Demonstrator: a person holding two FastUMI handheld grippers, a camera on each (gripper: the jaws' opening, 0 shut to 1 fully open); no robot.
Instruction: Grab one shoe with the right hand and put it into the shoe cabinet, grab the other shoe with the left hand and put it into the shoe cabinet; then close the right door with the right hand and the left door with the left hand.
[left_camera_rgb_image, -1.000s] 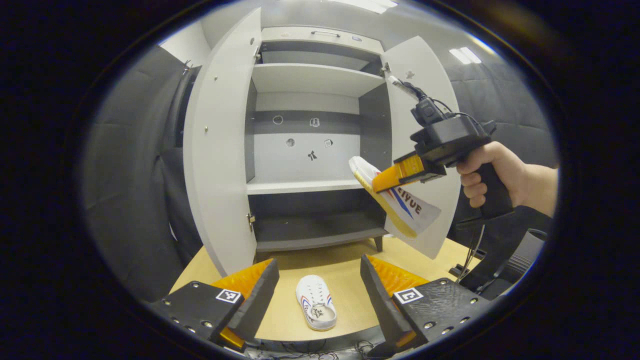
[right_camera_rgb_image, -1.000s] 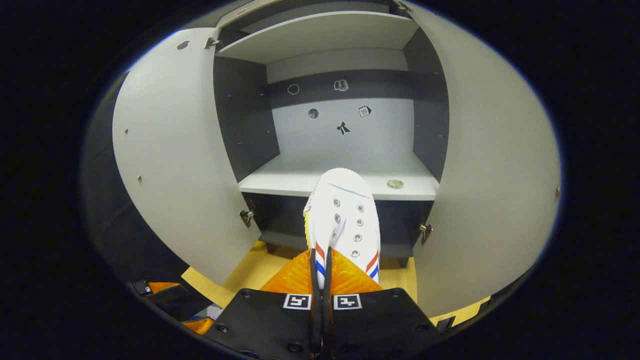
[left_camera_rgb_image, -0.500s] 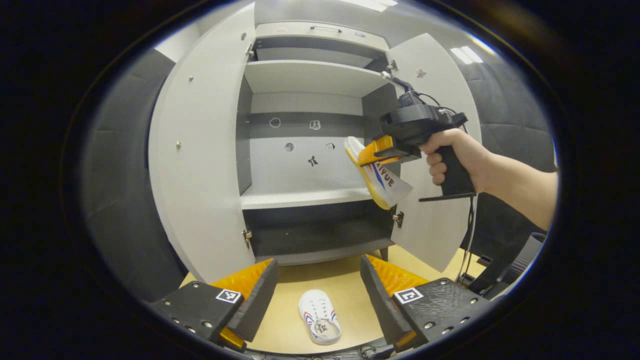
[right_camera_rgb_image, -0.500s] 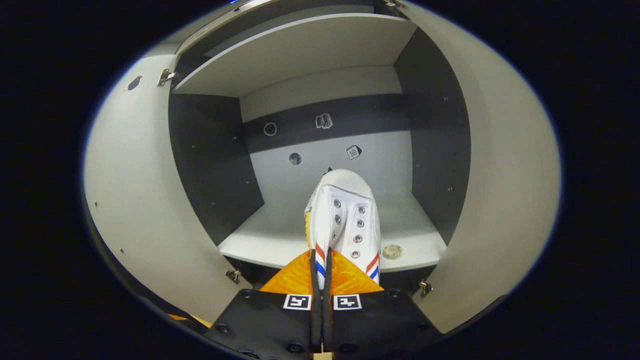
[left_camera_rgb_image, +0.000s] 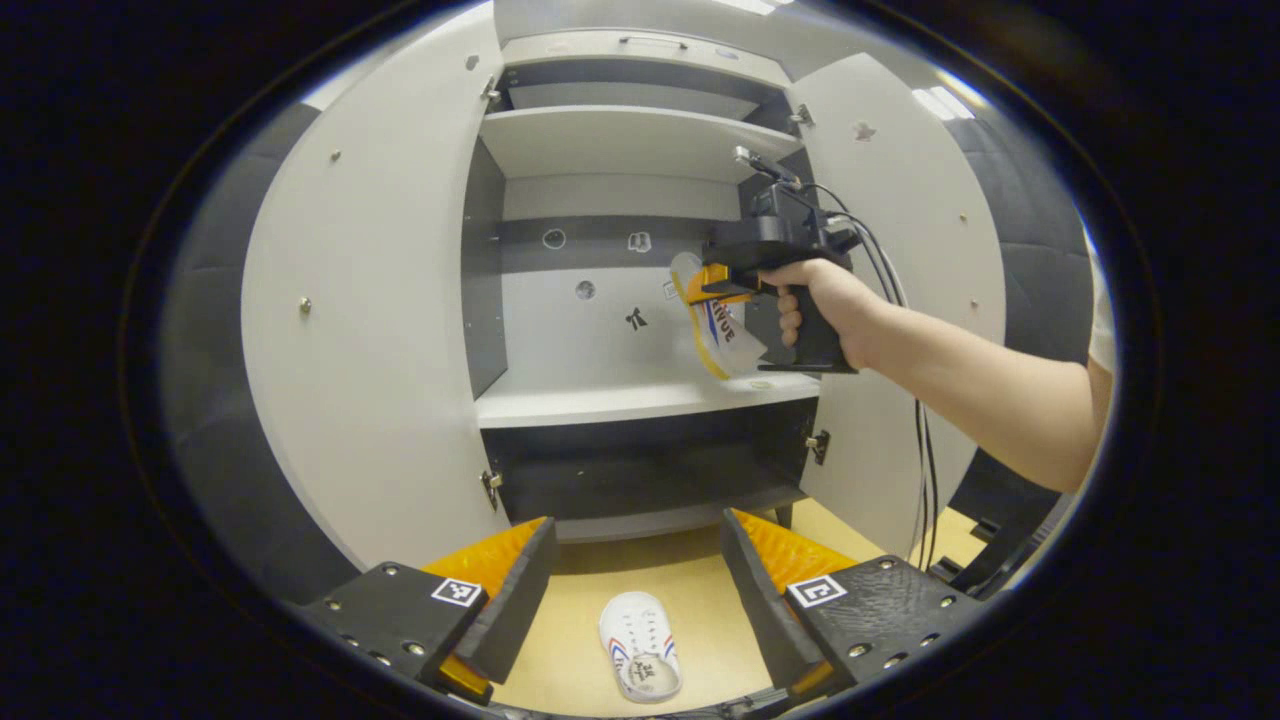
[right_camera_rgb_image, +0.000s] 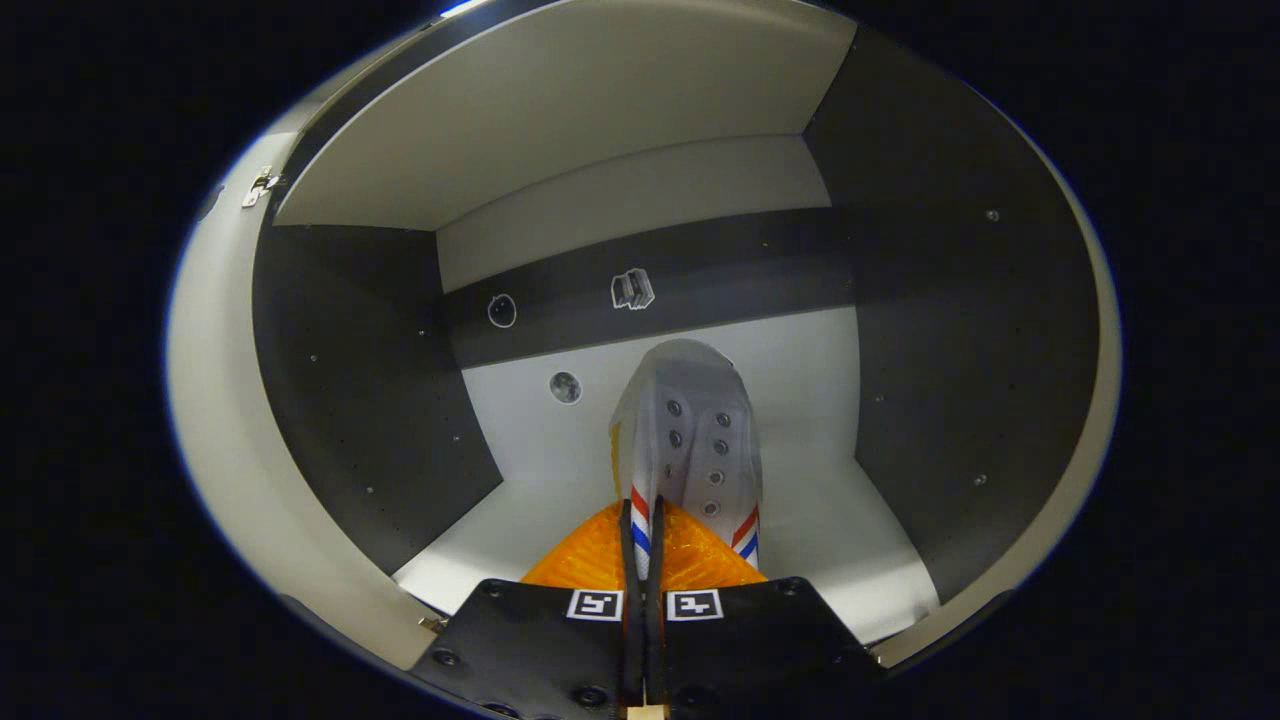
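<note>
The shoe cabinet (left_camera_rgb_image: 620, 400) stands open before me on the far side of the table (left_camera_rgb_image: 700, 590), its left door (left_camera_rgb_image: 370, 330) and right door (left_camera_rgb_image: 900, 300) both swung wide toward me. Inside it, the middle shelf (left_camera_rgb_image: 620, 400) spans the full width, pale against the dark side walls. In the right gripper view that shelf (right_camera_rgb_image: 850, 540) lies just under what I carry. My right gripper (right_camera_rgb_image: 640, 520) is clamped on the first shoe (right_camera_rgb_image: 690, 430), both fingers pressed together on its heel end, toe pointing at the back panel. From the left gripper view, my right gripper (left_camera_rgb_image: 712, 285) and its hand (left_camera_rgb_image: 825, 305) hold that shoe (left_camera_rgb_image: 720, 335) inside the cabinet, above the right part of the middle shelf. My left gripper (left_camera_rgb_image: 635, 590) hangs with its jaws spread wide, empty. Between its fingers, down on the near table, lies the second shoe (left_camera_rgb_image: 640, 645), sole down, touched by nothing.
</note>
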